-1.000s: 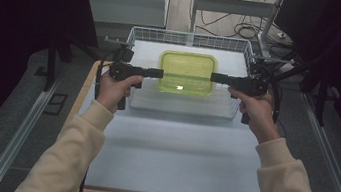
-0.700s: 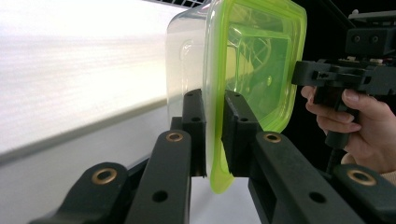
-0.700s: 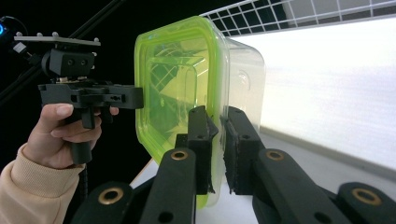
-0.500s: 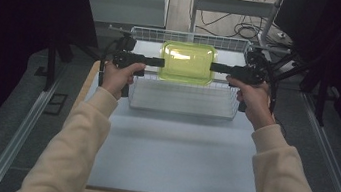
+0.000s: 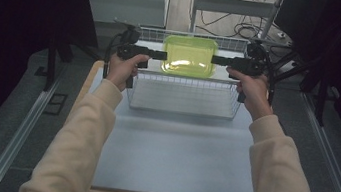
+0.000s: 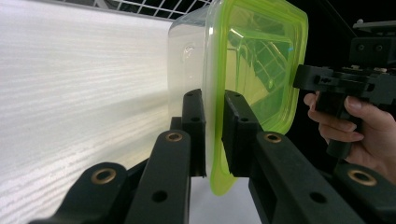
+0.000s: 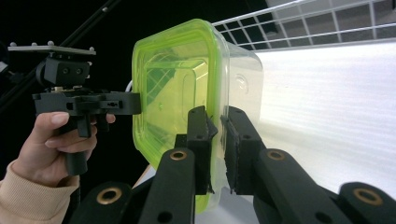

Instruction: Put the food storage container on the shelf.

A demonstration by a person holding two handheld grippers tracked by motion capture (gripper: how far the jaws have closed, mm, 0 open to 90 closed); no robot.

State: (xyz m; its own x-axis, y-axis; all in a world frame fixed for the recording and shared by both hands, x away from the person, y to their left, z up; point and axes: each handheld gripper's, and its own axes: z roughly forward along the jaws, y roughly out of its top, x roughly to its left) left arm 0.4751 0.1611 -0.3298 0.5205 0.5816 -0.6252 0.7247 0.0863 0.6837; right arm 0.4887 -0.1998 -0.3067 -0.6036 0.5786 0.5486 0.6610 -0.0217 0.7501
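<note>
Left gripper [image 5: 164,55] and right gripper [image 5: 214,59] — each clamped on the lidded container [image 5: 189,56] rim (opposite sides). Container held above the wire basket [image 5: 182,108] — clear of it

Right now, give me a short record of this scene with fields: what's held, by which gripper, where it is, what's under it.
held: clear container with green lid
left gripper: shut on the lid's rim
right gripper: shut on the opposite rim
position: lifted, over the far edge of the wire basket
basket contents: none visible
surface: pale table
</note>
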